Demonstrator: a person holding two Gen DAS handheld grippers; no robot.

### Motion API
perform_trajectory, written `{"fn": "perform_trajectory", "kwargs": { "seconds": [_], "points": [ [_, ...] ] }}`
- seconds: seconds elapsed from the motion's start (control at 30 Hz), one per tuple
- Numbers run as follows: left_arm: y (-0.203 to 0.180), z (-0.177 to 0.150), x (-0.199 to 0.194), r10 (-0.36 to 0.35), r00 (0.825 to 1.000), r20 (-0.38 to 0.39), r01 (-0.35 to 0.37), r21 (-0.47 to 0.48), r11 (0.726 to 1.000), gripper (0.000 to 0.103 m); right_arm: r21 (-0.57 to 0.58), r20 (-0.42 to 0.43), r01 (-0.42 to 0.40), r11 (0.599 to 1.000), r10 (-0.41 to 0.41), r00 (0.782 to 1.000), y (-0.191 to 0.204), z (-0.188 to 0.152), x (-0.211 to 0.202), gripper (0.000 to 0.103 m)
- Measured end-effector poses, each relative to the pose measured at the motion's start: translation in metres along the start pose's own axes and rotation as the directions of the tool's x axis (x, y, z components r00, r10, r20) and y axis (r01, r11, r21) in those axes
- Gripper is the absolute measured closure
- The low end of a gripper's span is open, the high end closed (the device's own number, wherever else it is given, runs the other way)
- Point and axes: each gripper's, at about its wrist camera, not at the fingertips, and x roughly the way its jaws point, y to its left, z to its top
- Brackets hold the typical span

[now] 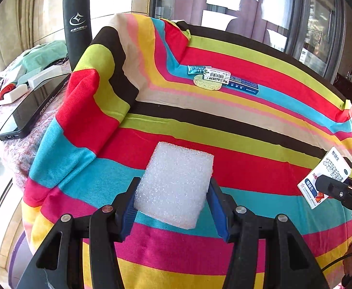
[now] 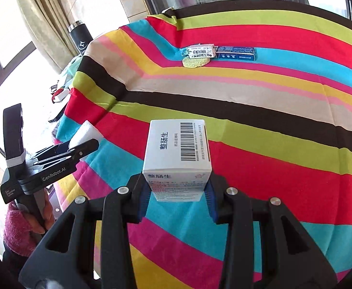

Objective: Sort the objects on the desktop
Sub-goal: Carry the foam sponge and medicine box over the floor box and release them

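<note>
My left gripper (image 1: 173, 197) is shut on a white foam block (image 1: 176, 183) and holds it above the striped cloth (image 1: 248, 130). My right gripper (image 2: 177, 187) is shut on a white medicine box (image 2: 178, 154) with a barcode on top. The box and right gripper also show at the right edge of the left wrist view (image 1: 325, 180). The foam block and left gripper show at the left of the right wrist view (image 2: 84, 132). At the far side of the cloth lie a yellow-green sponge (image 1: 207, 83), a small white labelled box (image 1: 216, 74) and a blue box (image 1: 243, 85).
A black thermos (image 1: 77, 24) stands at the far left beside the cloth. A black phone (image 1: 33, 108), white blocks (image 1: 45, 75) and a green cloth (image 1: 43, 55) lie on the side surface. Windows run along the back.
</note>
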Motion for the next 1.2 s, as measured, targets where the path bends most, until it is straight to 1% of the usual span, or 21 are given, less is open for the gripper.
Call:
{"fn": "perform_trajectory", "kwargs": {
  "seconds": [0.23, 0.37, 0.43, 0.53, 0.63, 0.7, 0.77, 0.87, 0.93, 1.03, 1.1, 1.13, 1.17, 1.2],
  "points": [
    [0.029, -0.023, -0.027, 0.046, 0.999, 0.013, -0.045, -0.038, 0.998, 0.049, -0.093, -0.005, -0.073, 0.993, 0.073, 0.997, 0.043, -0.010, -0.006, 0.061],
    [0.050, -0.037, -0.041, 0.063, 0.998, 0.004, -0.063, -0.077, 0.995, 0.049, -0.136, -0.035, -0.122, 0.983, 0.118, 0.992, 0.066, -0.016, -0.003, 0.061],
    [0.063, -0.048, -0.049, 0.073, 0.997, -0.011, -0.073, -0.102, 0.992, 0.049, -0.178, -0.063, -0.159, 0.971, 0.150, 0.987, 0.084, -0.022, -0.001, 0.061],
    [0.091, -0.068, -0.064, 0.115, 0.993, -0.027, -0.118, -0.168, 0.979, 0.049, -0.281, -0.094, -0.209, 0.936, 0.190, 0.977, 0.119, -0.034, 0.001, 0.061],
    [0.124, -0.092, -0.077, 0.164, 0.985, -0.051, -0.171, -0.267, 0.948, 0.049, -0.356, -0.156, -0.280, 0.892, 0.239, 0.959, 0.152, -0.045, 0.011, 0.061],
    [0.149, -0.110, -0.084, 0.200, 0.977, -0.079, -0.214, -0.331, 0.919, 0.049, -0.400, -0.208, -0.334, 0.854, 0.270, 0.940, 0.175, -0.054, 0.021, 0.061],
    [0.173, -0.129, -0.091, 0.250, 0.961, -0.114, -0.275, -0.377, 0.884, 0.049, -0.445, -0.259, -0.387, 0.807, 0.298, 0.919, 0.199, -0.063, 0.029, 0.061],
    [0.204, -0.153, -0.100, 0.295, 0.942, -0.157, -0.335, -0.442, 0.832, 0.049, -0.498, -0.335, -0.456, 0.738, 0.321, 0.886, 0.232, -0.078, 0.043, 0.061],
    [0.219, -0.164, -0.104, 0.322, 0.930, -0.179, -0.368, -0.467, 0.804, 0.049, -0.518, -0.384, -0.491, 0.700, 0.322, 0.865, 0.250, -0.088, 0.055, 0.061],
    [0.237, -0.172, -0.109, 0.339, 0.921, -0.194, -0.390, -0.503, 0.771, 0.048, -0.543, -0.427, -0.519, 0.660, 0.315, 0.847, 0.271, -0.100, 0.070, 0.060],
    [0.244, -0.174, -0.109, 0.353, 0.913, -0.205, -0.407, -0.515, 0.754, 0.047, -0.560, -0.435, -0.527, 0.639, 0.315, 0.844, 0.282, -0.105, 0.079, 0.059],
    [0.249, -0.174, -0.108, 0.358, 0.910, -0.209, -0.413, -0.522, 0.746, 0.046, -0.569, -0.432, -0.526, 0.632, 0.315, 0.845, 0.287, -0.105, 0.083, 0.059],
    [0.253, -0.173, -0.108, 0.362, 0.907, -0.215, -0.420, -0.532, 0.735, 0.045, -0.575, -0.431, -0.526, 0.627, 0.314, 0.846, 0.290, -0.104, 0.087, 0.051],
    [0.256, -0.172, -0.108, 0.368, 0.902, -0.226, -0.430, -0.543, 0.721, 0.038, -0.571, -0.443, -0.539, 0.619, 0.320, 0.838, 0.292, -0.102, 0.090, 0.044]
  ]
}}
